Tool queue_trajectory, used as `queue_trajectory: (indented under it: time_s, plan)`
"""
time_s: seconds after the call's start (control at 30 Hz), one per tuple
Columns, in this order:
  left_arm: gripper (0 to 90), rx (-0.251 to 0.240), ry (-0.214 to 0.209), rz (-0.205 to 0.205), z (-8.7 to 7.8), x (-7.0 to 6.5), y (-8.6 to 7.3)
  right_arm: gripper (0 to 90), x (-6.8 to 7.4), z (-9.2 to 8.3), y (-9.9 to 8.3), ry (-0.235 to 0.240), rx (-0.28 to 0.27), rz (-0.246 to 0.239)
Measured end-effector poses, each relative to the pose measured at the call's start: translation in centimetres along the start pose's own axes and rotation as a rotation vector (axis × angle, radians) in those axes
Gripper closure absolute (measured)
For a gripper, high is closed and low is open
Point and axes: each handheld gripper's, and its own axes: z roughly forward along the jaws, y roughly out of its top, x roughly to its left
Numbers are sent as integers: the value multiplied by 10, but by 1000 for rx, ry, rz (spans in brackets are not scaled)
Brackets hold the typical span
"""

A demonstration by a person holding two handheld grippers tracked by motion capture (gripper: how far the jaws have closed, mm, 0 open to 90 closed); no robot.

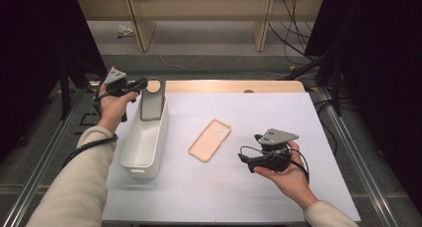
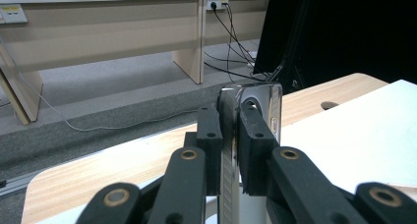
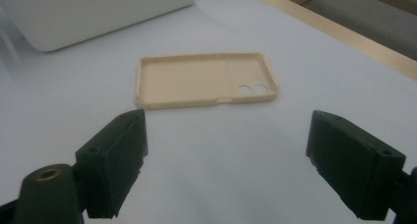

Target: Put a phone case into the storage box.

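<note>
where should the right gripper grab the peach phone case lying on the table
Probably across its two long edges near the middle, from above. The phone case lies flat, open side up, with thin raised walls the pads can pinch. The right gripper is open just short of it; the case is clear of the white bin.

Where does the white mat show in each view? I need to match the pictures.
High view: the mat covers most of the tabletop, centre to bottom.
Left gripper view: the mat is at the right, past the jaws.
Right gripper view: the mat spreads across the frame, under and between the jaws.
Shared landmark: the wooden edge of the table, bordering the mat.
</note>
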Motion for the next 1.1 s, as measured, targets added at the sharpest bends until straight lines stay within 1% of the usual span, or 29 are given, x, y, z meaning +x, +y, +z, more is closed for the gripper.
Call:
queue_trajectory:
  time_s: [0.37, 0.6, 0.77, 1.1]
  plan:
    - [808, 2, 1, -12, 1, 0, -3, 164, 0, 0, 0, -1, -1, -2]
    - [802, 14, 7, -19, 2, 2, -7, 164, 0, 0, 0, -1, 1, -1]
    - [794, 18, 10, -31, 2, 4, -10, 165, 0, 0, 0, 0, 1, -1]
    - [782, 36, 20, -31, 2, 7, -13, 165, 1, 0, 0, 2, 1, -4]
